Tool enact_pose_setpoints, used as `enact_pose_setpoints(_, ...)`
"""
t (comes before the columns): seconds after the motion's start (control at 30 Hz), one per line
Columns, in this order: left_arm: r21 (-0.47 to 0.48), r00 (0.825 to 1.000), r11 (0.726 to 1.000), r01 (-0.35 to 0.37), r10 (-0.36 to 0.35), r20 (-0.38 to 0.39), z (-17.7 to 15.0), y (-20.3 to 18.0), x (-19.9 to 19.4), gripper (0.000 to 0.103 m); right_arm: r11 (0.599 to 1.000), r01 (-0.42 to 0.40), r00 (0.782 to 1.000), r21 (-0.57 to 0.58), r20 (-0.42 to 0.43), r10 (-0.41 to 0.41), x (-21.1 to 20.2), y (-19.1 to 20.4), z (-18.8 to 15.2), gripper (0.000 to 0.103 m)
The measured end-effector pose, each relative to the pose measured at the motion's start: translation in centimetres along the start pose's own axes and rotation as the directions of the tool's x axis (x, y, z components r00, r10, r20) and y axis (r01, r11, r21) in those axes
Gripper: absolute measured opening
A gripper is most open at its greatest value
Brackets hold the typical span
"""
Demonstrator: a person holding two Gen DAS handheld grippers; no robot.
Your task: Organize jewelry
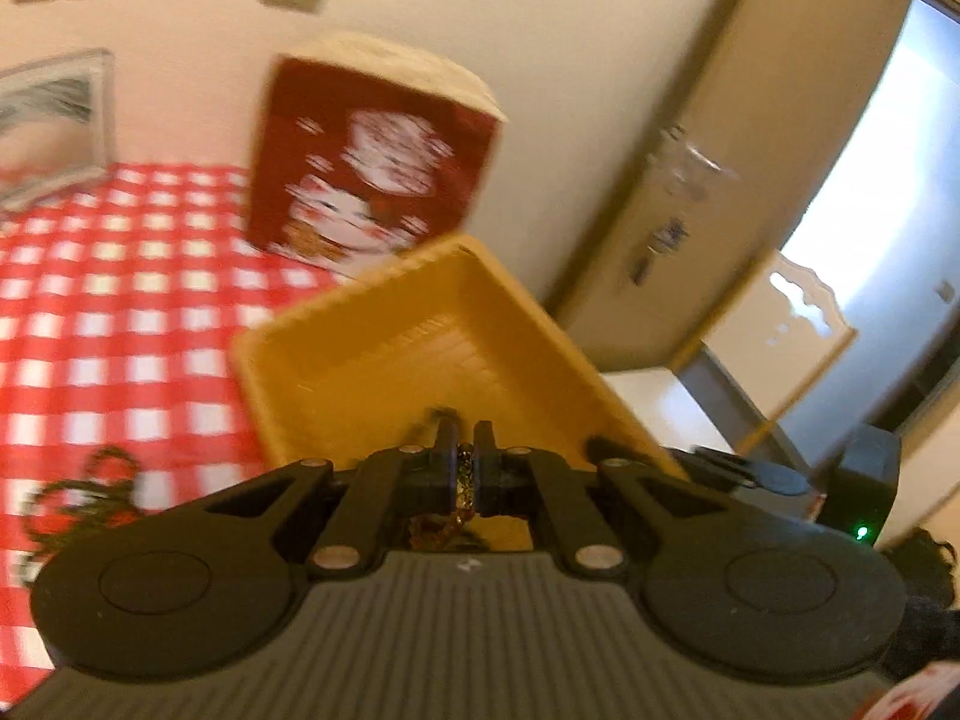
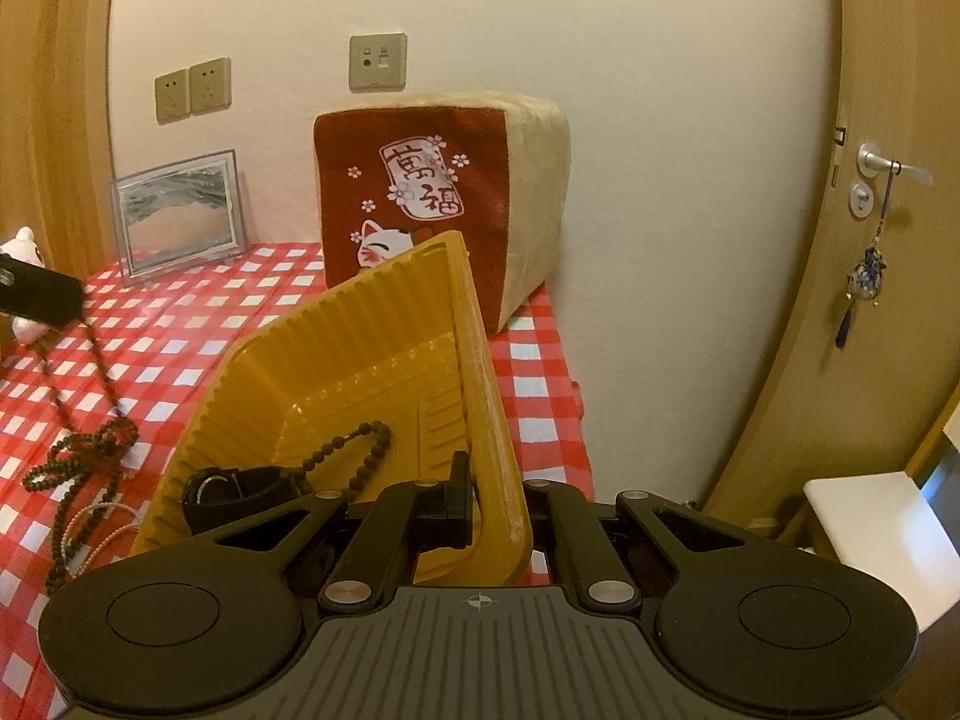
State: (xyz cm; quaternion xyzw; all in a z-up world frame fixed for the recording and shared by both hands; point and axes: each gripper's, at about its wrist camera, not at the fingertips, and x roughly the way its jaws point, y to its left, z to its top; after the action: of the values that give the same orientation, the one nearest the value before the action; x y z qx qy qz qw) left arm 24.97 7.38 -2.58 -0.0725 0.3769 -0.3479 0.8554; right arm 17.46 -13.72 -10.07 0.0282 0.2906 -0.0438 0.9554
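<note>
A yellow plastic tray (image 2: 336, 372) is held tilted above a table covered by a red-and-white checked cloth (image 2: 180, 336), its near rim pinched between the closed jaws of the right gripper (image 2: 489, 501). Inside the tray, a string of dark beads (image 2: 360, 450) and a black band-like item (image 2: 240, 495) are seen lying against the lower wall. In the left wrist view, which is blurred, the left gripper (image 1: 466, 471) is shown clamped on a thin strand of amber-brown beads (image 1: 465, 483), a short length of which hangs beneath the jaws, in front of the tray. On the cloth beside the tray, a tangle of dark bead necklaces (image 2: 84, 456) and a pale strand (image 2: 99, 525) are left lying. A red cushion with a lucky-cat design (image 2: 420, 204) is propped against the wall behind, and a clear picture frame (image 2: 177, 216) is stood to its left.
</note>
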Motion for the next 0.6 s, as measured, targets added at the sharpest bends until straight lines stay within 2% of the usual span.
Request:
enact_pose_setpoints(0.2, 0.010, 0.997, 0.999, 0.044, -0.044, -0.063, -0.6, -1.8, 4.2, 0.004, 1.000, 0.000, 1.000, -0.002, 0.001, 0.000, 0.0, 0.1, -0.1, 0.005)
enact_pose_setpoints(0.33, 0.011, 0.996, 0.999, 0.033, -0.032, -0.083, -1.0, -2.0, 5.3, 0.007, 1.000, 0.000, 1.000, 0.000, 0.000, 0.000, 0.0, 0.1, -0.1, 0.005)
enact_pose_setpoints(0.43, 0.025, 0.997, 1.000, 0.012, -0.010, -0.078, -0.9, -2.1, 5.4, 0.017, 1.000, 0.002, 1.000, 0.002, -0.001, -0.002, 0.0, 0.2, -0.2, 0.005)
enact_pose_setpoints(0.6, 0.013, 1.000, 1.000, -0.025, 0.025, -0.014, -0.5, -1.2, 3.5, 0.020, 1.000, 0.002, 1.000, 0.004, -0.004, -0.002, 0.0, 0.2, -0.2, 0.005)
